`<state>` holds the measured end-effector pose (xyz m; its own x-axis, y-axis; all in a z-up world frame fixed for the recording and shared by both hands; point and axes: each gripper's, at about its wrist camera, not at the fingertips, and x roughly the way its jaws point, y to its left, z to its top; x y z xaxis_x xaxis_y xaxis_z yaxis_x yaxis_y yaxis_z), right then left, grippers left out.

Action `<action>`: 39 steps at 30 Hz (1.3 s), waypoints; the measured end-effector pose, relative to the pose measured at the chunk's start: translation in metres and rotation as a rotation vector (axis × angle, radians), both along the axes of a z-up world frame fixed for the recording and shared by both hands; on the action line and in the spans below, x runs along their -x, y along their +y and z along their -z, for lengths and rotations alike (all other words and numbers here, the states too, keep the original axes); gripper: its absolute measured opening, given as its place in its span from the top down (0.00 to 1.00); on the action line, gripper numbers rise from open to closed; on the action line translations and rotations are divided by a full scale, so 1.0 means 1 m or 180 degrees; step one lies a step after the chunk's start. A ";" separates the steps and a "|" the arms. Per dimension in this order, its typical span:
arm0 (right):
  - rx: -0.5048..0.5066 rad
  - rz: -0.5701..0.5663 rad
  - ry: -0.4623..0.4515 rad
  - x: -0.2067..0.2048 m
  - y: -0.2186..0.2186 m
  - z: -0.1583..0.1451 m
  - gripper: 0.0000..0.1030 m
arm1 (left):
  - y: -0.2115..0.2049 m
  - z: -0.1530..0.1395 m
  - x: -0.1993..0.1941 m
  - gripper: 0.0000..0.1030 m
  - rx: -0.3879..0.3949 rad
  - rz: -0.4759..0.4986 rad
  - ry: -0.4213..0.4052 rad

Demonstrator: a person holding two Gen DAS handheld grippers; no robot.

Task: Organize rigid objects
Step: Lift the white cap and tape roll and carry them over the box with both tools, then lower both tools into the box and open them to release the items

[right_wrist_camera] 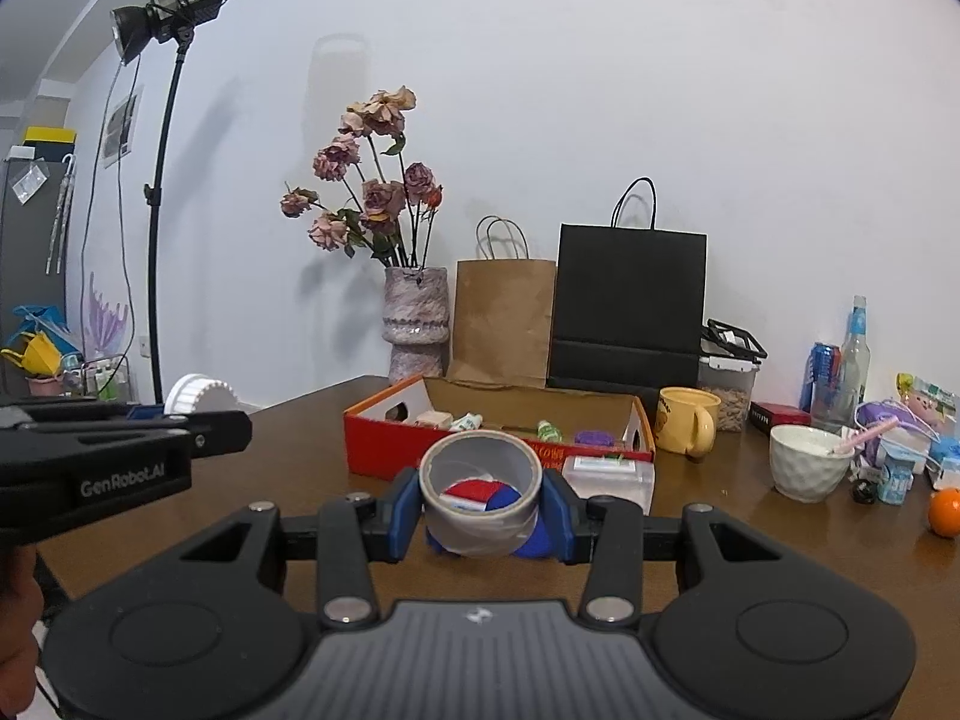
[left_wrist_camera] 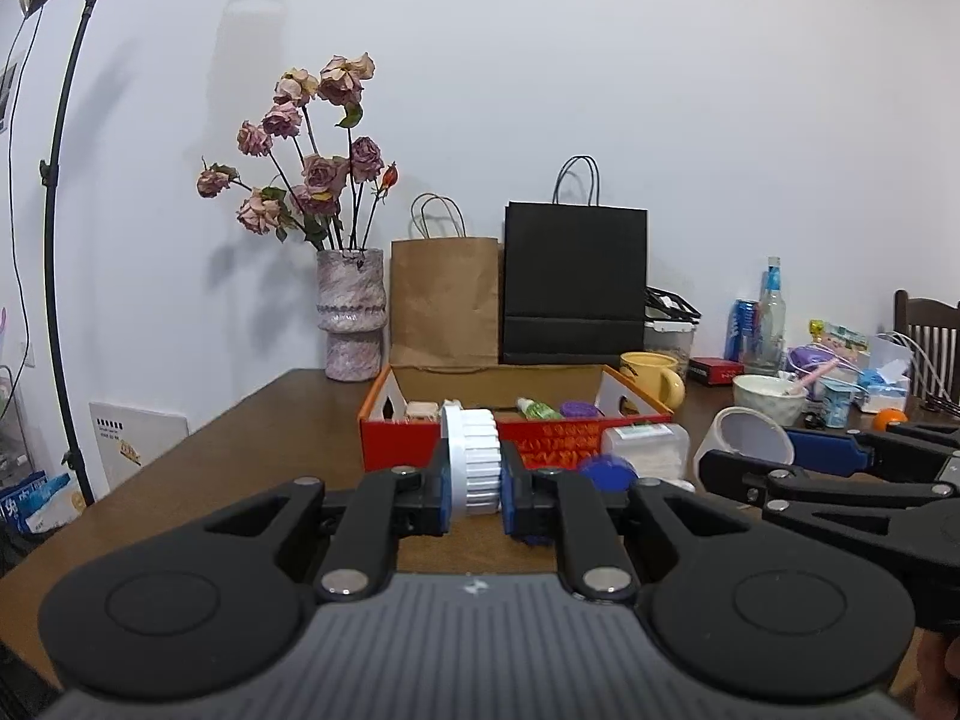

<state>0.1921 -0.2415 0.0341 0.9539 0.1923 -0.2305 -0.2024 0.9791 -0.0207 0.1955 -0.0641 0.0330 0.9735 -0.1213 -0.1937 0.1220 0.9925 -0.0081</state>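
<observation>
A white ribbed cap [left_wrist_camera: 474, 462] is clamped between the closed fingers of the left gripper [left_wrist_camera: 474, 483], above the table [left_wrist_camera: 240, 450]. A roll of grey tape [right_wrist_camera: 480, 492] is pinched in the part-open right gripper [right_wrist_camera: 480, 510]. Farther back, toward the table's far edge, a red box [right_wrist_camera: 384, 444] of small items is seen before two paper bags [right_wrist_camera: 504, 318].

white ribbed cap [left_wrist_camera: 477, 459] and grey tape roll [right_wrist_camera: 480, 492], both lifted before red box [right_wrist_camera: 384, 450]
</observation>
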 end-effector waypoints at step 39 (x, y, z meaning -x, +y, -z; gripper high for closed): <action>0.0047 -0.0510 0.2165 -0.493 -0.002 0.027 0.59 | -0.019 0.016 -0.488 0.86 -0.0133 0.0418 0.2126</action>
